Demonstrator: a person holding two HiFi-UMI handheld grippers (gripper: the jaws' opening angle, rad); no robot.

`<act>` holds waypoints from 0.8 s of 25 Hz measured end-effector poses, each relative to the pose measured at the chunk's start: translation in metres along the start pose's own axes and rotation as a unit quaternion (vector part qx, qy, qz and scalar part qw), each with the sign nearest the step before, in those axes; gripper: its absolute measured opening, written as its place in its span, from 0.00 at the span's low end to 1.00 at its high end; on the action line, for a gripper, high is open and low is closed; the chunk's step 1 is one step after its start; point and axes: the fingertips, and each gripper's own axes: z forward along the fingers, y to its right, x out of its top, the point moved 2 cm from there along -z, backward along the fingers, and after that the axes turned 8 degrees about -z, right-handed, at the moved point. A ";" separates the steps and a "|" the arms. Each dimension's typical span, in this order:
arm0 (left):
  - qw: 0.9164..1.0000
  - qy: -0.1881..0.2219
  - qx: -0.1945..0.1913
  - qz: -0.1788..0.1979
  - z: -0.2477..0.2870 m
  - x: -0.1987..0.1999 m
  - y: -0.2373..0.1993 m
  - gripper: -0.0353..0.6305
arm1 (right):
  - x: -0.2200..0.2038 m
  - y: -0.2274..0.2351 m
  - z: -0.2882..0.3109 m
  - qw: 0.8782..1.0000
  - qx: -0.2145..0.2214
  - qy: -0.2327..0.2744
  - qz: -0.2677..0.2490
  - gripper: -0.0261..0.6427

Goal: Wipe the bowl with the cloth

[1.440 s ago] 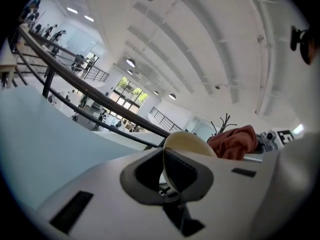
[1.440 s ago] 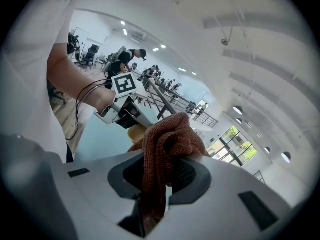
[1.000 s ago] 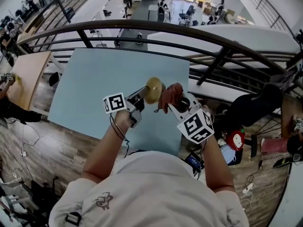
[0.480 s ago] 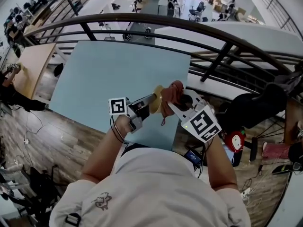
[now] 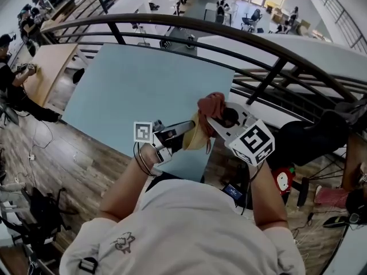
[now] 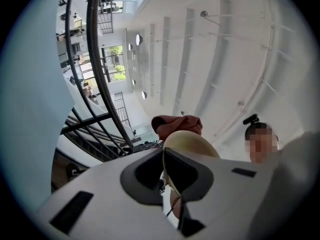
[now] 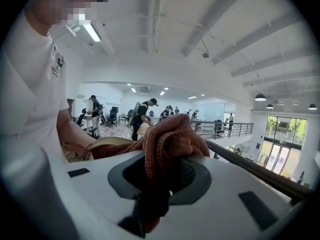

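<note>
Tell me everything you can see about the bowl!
The bowl is small, round and pale yellowish-tan, with a smooth surface and a thin rim. I cannot tell what it is made of. It is up in the air, tipped on its side, above the near edge of the light blue table. The left tongs pinch its rim between their jaws. The reddish-brown cloth, gripped in the right tongs, lies against its upper edge.

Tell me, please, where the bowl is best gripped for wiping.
Probably the bowl by its thin rim, edge-on from the side away from the cloth, one jaw inside, one outside: the left gripper is shut on it that way, leaving the rest free.
</note>
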 end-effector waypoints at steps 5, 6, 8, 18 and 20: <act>0.997 -0.026 -0.035 0.059 0.014 -0.001 0.020 0.09 | -0.013 0.008 0.002 1.000 0.004 -0.002 0.016 0.18; 0.997 -0.024 -0.047 0.063 0.017 0.000 0.024 0.09 | -0.016 0.009 0.003 1.000 0.005 -0.004 0.019 0.18; 0.995 -0.017 -0.070 0.066 0.022 0.003 0.031 0.09 | -0.021 0.010 0.004 1.000 0.007 -0.003 0.030 0.18; 0.991 0.086 -0.067 0.075 0.042 0.037 0.042 0.09 | -0.043 0.007 0.008 0.995 0.011 0.014 0.100 0.18; 0.989 0.114 -0.050 0.082 0.041 0.044 0.040 0.10 | -0.045 0.005 0.007 0.993 0.012 0.019 0.117 0.18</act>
